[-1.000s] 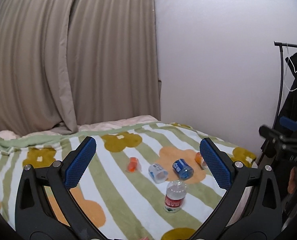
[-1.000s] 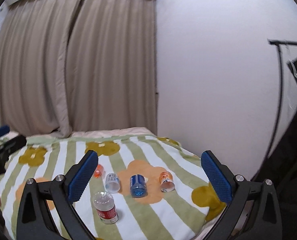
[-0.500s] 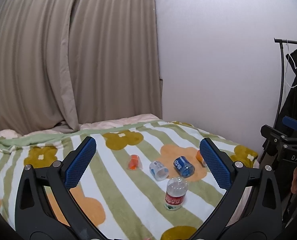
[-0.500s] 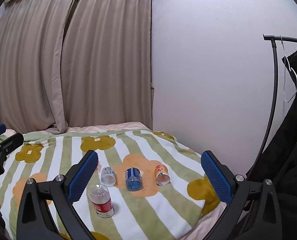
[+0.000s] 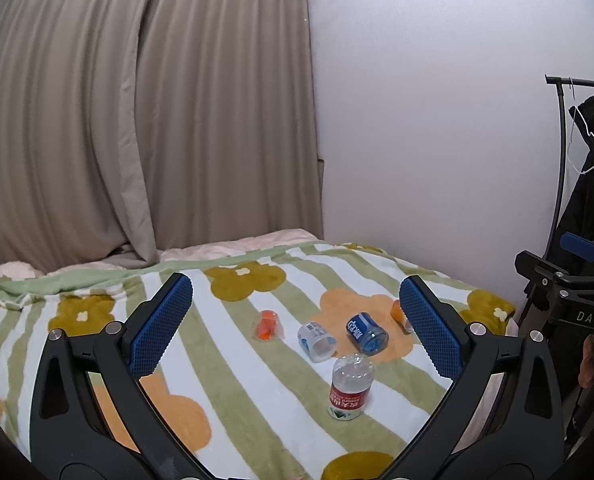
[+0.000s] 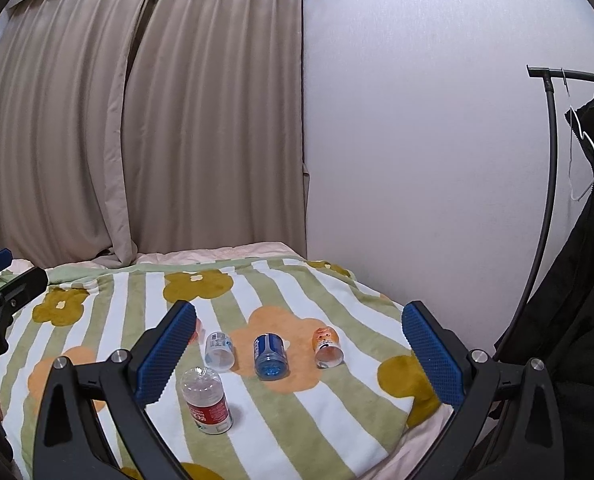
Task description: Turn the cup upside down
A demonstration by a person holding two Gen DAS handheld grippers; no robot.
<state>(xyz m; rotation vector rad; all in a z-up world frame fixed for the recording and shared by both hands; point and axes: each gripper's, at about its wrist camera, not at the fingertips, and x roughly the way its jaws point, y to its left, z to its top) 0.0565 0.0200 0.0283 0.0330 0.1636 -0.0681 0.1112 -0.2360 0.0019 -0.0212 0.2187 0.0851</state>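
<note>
Approach was the step: both my grippers, left [image 5: 295, 322] and right [image 6: 299, 346], gaped wide and empty; next, I judged, closing on the blue cup [image 6: 270, 357] at lower centre.

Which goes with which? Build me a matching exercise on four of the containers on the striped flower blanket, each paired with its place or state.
Things:
1. blue plastic cup
2. clear plastic bottle with red label
3. orange printed cup
4. clear cup with white label

Places or states:
A. lying at the right end of the row
B. lying just off the left edge of the orange flower print
C. standing on end, nearest the camera
D. lying in the middle of the orange flower print

Pairs: 1-D, 2-C, 3-A, 4-B
</note>
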